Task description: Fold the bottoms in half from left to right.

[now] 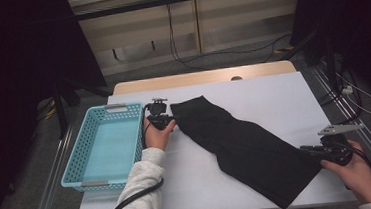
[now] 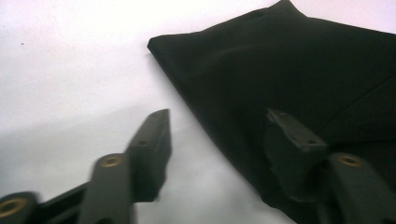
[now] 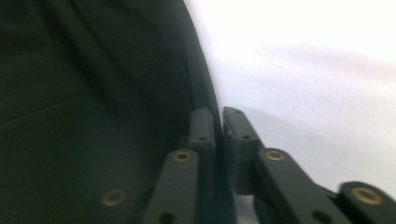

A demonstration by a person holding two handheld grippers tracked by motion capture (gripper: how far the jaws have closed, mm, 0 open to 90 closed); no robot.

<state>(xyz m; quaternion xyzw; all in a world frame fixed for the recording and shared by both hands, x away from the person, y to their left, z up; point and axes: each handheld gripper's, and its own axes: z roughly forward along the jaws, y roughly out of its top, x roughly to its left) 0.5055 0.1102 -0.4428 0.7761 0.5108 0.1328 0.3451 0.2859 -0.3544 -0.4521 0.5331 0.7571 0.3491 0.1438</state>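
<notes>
A black cloth (image 1: pixel 247 145) lies folded in a long strip, slanting across the white table (image 1: pixel 273 97) from upper left to lower right. My left gripper (image 1: pixel 168 120) is at its upper-left end. In the left gripper view that gripper (image 2: pixel 217 116) is open: one jaw hangs over the bare table, the other over the cloth (image 2: pixel 289 60), whose edge runs between them. My right gripper (image 1: pixel 305 149) is at the cloth's lower-right end. In the right gripper view its jaws (image 3: pixel 219 112) stand almost together with the cloth's (image 3: pixel 93 93) edge pinched in the narrow gap.
A light blue perforated basket (image 1: pixel 74 153) stands on the table's left side, just left of my left hand. Bare white table lies beyond the cloth toward the far right corner (image 1: pixel 282 87). Dark stands and cables surround the table on the floor.
</notes>
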